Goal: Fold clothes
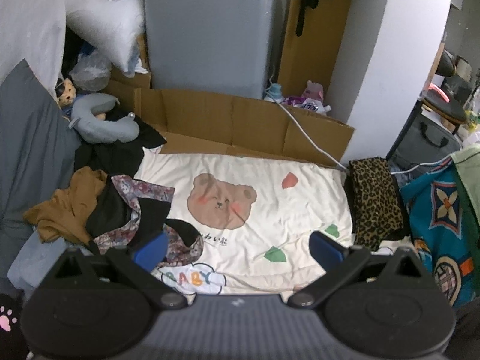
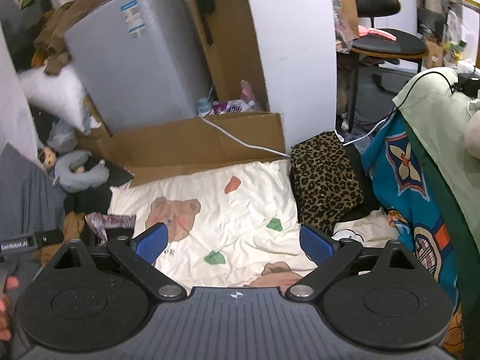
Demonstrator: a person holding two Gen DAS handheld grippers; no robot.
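Left gripper (image 1: 238, 247) hangs level above the cream bear-print blanket (image 1: 270, 192), jaws spread wide, nothing between the blue pads (image 1: 150, 247). Right gripper (image 2: 234, 240) same pose over the blanket, jaws wide apart, empty. Unfolded clothes pile (image 1: 120, 210) (brown, black, floral) lies at blanket's left edge, just beside left pad. Folded leopard-print garment (image 1: 375, 198) sits at blanket's right edge, w/ cardboard (image 1: 240, 126) behind.

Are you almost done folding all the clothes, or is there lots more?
Lots more. One leopard-print garment looks folded and set aside on the right of the bear-print blanket. Nothing is in hand: the left gripper and right gripper are both open and empty above the blanket. A crumpled heap waits on the left: a brown top, a floral piece and black clothes.
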